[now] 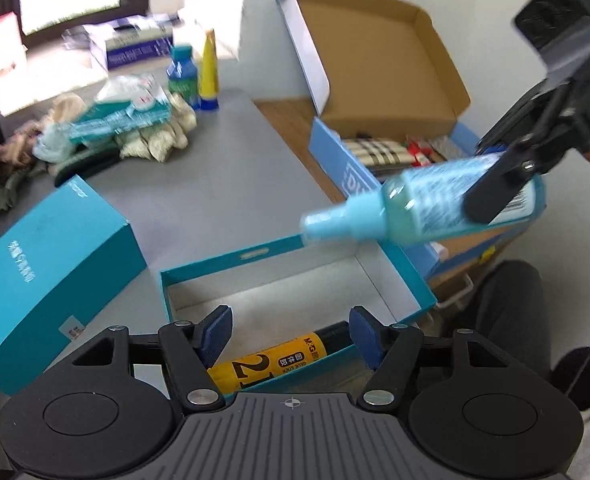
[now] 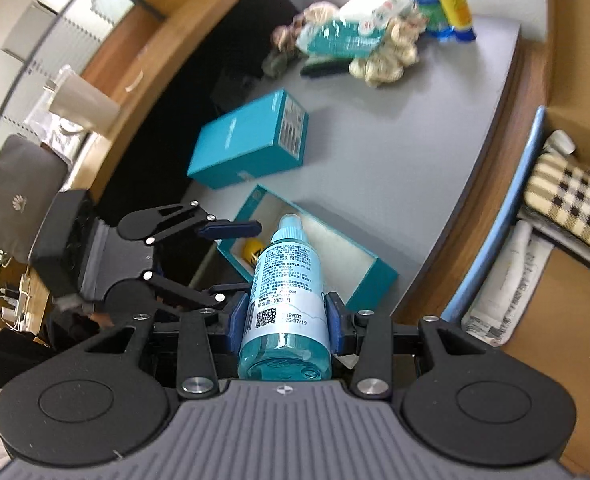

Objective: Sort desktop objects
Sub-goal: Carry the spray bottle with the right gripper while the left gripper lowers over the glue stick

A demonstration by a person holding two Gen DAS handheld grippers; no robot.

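The spray bottle point(image 2: 285, 300) is clamped sideways in the right gripper point(image 2: 287, 316) above the open teal box point(image 1: 395, 280), apparently for dropping in, while the left gripper point(image 1: 291, 340) is held with jaws released.

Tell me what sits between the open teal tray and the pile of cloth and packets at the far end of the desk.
Only the closed teal box, lying off to the left; otherwise bare grey desk between open tray and pile. The right wrist view shows it best.

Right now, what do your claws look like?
Both look alike: the left claw and right claw have black linkage arms with silver rivets, blue pads on the fingers, and a grey ribbed body with a small crosshair mark.
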